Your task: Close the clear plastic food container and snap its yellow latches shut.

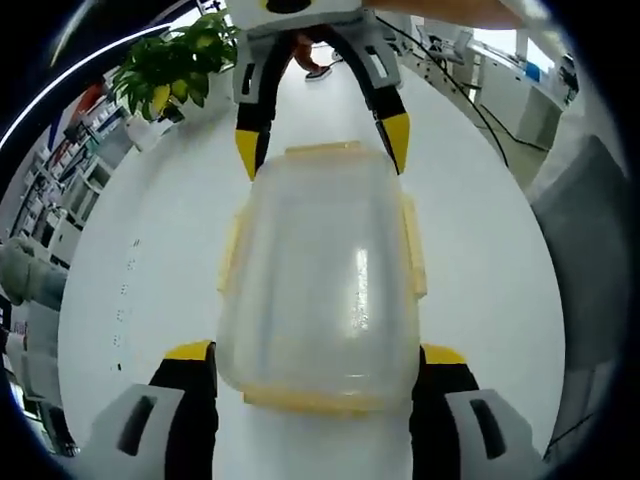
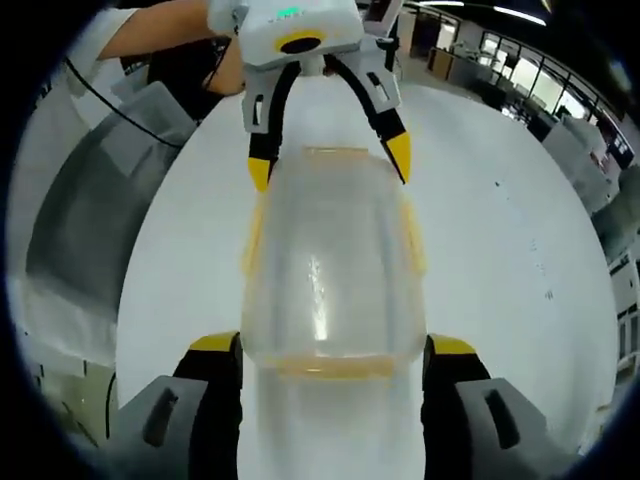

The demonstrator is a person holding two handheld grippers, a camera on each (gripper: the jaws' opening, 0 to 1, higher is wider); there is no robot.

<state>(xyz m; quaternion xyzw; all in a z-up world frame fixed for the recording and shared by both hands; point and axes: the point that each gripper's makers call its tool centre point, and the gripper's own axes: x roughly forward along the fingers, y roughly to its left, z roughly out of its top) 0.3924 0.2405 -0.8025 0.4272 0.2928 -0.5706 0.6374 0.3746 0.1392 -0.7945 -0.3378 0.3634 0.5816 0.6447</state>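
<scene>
Item: container (image 1: 320, 280), lid on, frame centre, on white table (image 1: 150, 250).
L gripper (image 1: 318, 365): jaws wide, flanking near end, holding nothing.
R gripper (image 2: 330, 355): same, opposite end (mirrored).
Latches (image 1: 413, 245) look unsnapped; press each inward squarely.

I see a round white desk (image 1: 150, 230) under bright overhead light. At its far edge in the left gripper view stands a leafy green potted plant (image 1: 175, 65), with cluttered shelving (image 1: 70, 150) beyond. A grey padded chair (image 2: 95, 220) sits just beside the desk, and ceiling strip lights (image 2: 520, 14) glow above distant workbenches.
</scene>
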